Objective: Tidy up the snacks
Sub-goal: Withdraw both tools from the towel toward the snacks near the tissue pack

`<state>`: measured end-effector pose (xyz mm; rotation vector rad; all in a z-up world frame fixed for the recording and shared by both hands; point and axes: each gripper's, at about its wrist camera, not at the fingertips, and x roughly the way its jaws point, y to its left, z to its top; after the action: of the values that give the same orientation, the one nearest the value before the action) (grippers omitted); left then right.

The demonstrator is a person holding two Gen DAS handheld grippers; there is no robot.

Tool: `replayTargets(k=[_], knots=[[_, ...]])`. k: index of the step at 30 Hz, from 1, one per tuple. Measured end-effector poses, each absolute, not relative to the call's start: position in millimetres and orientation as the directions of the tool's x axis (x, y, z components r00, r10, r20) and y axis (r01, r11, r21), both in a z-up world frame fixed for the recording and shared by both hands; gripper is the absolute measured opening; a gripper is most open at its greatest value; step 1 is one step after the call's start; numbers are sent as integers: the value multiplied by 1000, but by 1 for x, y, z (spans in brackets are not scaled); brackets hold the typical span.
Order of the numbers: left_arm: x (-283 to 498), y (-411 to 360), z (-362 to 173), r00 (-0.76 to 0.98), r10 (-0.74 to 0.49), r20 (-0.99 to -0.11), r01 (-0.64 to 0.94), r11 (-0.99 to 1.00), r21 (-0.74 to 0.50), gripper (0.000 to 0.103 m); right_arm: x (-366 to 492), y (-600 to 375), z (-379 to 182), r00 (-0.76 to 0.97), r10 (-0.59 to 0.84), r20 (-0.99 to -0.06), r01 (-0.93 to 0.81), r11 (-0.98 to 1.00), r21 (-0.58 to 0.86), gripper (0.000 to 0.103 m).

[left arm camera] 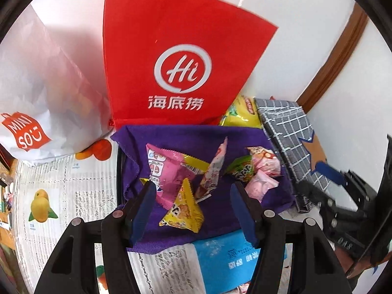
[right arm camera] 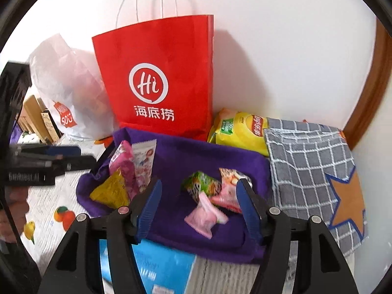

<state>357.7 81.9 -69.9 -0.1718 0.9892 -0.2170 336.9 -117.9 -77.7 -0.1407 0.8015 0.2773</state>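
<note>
We hold both claws spread and empty over the purple cloth point(left arm camera: 220, 210), the left gripper point(left arm camera: 193, 193) poised above the yellow triangular packet point(left arm camera: 182, 210) and the right gripper point(right arm camera: 199, 196) near the pink wrapped sweets point(right arm camera: 208, 216), so we judge the picking step is just starting and next calls for lowering and pinching one packet.

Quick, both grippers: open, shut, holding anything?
Left gripper: open, empty, above the yellow snack packet.
Right gripper: open, empty, above the pink candy packet.
</note>
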Motion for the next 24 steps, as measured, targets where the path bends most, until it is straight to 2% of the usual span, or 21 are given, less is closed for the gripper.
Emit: replayTargets(k=[7, 9, 12, 24], knots=[[334, 75, -42, 571, -254, -781, 119, 966, -228, 63, 288, -135, -70, 684, 140, -716, -254, 966, -54, 63], [322, 73, -29, 596, -250, -763, 120, 967, -223, 70, 273, -143, -68, 687, 138, -713, -231, 972, -34, 63], [304, 69, -18, 622, -243, -744, 128, 970, -209, 73, 253, -152, -67, 694, 123, -710, -176, 984, -2, 63], [251, 92, -41, 598, -166, -784, 73, 985, -153, 74, 204, -142, -99, 645, 165, -746, -195, 980, 48, 63]])
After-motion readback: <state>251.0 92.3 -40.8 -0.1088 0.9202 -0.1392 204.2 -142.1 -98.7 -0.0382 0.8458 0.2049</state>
